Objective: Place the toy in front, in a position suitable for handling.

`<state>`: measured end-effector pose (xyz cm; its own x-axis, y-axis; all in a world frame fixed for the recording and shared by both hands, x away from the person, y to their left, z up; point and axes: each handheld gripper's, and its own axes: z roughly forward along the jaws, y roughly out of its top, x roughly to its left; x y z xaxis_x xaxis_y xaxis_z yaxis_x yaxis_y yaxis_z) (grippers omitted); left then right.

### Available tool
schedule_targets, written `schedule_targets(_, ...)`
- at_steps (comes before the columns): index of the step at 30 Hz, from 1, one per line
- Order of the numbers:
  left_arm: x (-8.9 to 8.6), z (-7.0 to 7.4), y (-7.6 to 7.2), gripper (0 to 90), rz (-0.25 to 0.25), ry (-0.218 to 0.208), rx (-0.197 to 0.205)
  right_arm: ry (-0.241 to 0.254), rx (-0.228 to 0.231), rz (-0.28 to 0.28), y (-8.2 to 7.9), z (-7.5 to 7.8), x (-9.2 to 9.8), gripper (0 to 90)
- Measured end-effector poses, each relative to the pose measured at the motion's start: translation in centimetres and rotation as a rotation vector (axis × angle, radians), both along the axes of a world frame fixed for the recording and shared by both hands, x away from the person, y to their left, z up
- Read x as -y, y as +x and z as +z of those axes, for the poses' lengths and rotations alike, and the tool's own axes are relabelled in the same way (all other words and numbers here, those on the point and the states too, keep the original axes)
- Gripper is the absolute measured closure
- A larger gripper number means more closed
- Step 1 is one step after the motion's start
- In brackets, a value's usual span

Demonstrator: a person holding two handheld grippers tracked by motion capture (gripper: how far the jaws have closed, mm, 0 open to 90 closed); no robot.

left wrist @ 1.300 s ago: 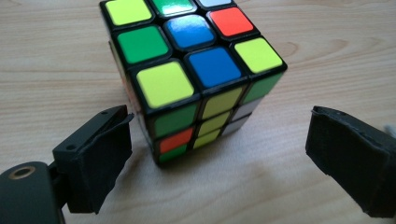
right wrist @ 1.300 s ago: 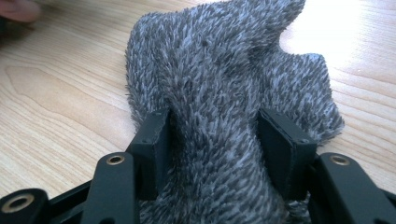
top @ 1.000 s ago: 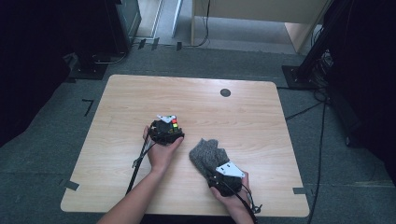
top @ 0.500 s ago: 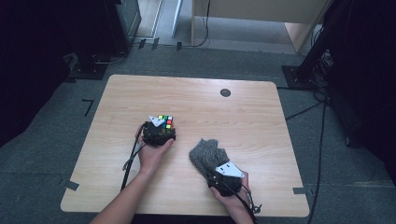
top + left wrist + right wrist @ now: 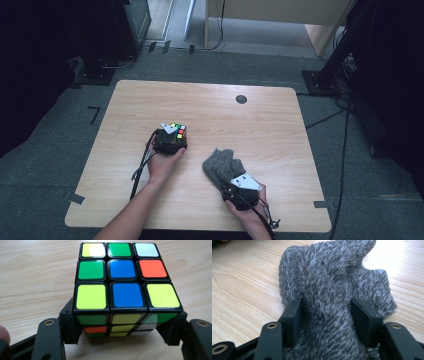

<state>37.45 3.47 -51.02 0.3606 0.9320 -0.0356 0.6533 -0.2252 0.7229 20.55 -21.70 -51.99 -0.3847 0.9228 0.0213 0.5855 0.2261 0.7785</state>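
Note:
A scrambled Rubik's cube (image 5: pixel 176 130) sits left of the table's middle, and my left gripper (image 5: pixel 171 137) is shut on it from the near side. In the left gripper view the two black jaws press the lower sides of the cube (image 5: pixel 122 287), with the left gripper (image 5: pixel 122 327) low over the wood. A grey fuzzy cloth (image 5: pixel 220 162) lies crumpled at the front right. My right gripper (image 5: pixel 229 178) is shut on the cloth's near end. In the right gripper view a raised fold of the cloth (image 5: pixel 329 272) is bunched between the jaws of the right gripper (image 5: pixel 325 315).
The wooden table (image 5: pixel 260 135) has a small black round cap (image 5: pixel 241 99) near its far edge. Cables trail from both grippers toward the front edge. A black stand base (image 5: pixel 320 80) and cables lie on the floor to the right.
My left gripper, with the cube in it, has shifted slightly left, and the forearm has swung left. The right gripper and the cloth have stayed put.

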Motion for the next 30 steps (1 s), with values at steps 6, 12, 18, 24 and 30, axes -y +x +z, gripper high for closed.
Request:
schedule_targets(6, -1.4, 1.0, -1.9, 33.7, -0.071, -0.065, 0.035, 0.001, -0.001, -0.001, 0.0, 0.0, 0.0, 44.7)
schedule_targets(12, -3.3, 2.1, -4.1, 33.8, -0.13, -0.09, 0.065, 0.001, 0.003, -0.006, 0.0, 0.0, 0.0, 45.7)
schedule_targets(18, -5.0, 2.9, -6.7, 34.0, -0.197, -0.077, 0.087, 0.01, -0.002, -0.004, 0.0, 0.0, 0.1, 48.2)
schedule_targets(24, -6.1, 3.8, -9.1, 34.0, -0.235, -0.116, 0.134, 0.021, 0.0, -0.007, 0.1, 0.0, 0.2, 57.0)
schedule_targets(30, -6.4, 4.2, -10.8, 34.0, -0.313, -0.091, 0.171, 0.0, 0.022, 0.004, -0.2, 0.1, 0.0, 68.0)
